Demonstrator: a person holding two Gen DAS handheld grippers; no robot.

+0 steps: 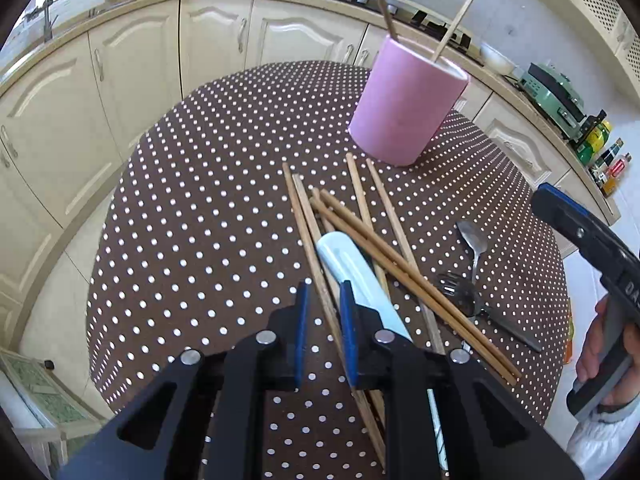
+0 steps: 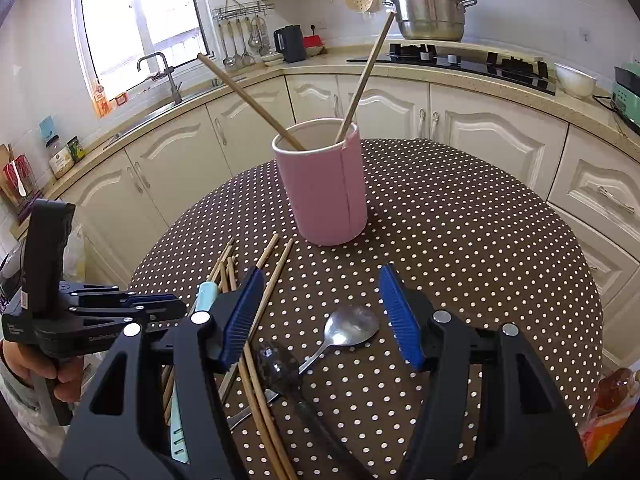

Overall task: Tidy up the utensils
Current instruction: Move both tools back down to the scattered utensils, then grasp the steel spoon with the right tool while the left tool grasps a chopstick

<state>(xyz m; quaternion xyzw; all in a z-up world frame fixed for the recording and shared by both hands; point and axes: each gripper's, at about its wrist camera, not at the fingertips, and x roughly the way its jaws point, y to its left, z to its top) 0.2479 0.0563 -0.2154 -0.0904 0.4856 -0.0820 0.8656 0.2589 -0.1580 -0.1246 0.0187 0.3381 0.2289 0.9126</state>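
Note:
A pink utensil holder (image 1: 406, 102) (image 2: 324, 184) stands upright on the dotted table with two chopsticks (image 2: 362, 76) leaning in it. Several loose wooden chopsticks (image 1: 376, 248) (image 2: 264, 296) lie in a pile before it, with a light-blue knife (image 1: 354, 276) (image 2: 206, 292), a silver spoon (image 1: 474, 240) (image 2: 348, 330) and a dark slotted spoon (image 1: 460, 296) (image 2: 280, 364). My left gripper (image 1: 324, 312) hovers low, jaws narrowly apart around one chopstick (image 1: 316, 256). My right gripper (image 2: 320, 312) is open wide above the spoons, empty.
The round table (image 1: 200, 200) has a brown white-dotted cloth. Cream kitchen cabinets (image 2: 480, 128) curve behind it, with a hob, a steel pot (image 2: 430, 10) and a sink on the counter. An orange packet (image 2: 608, 412) sits at the table's right edge.

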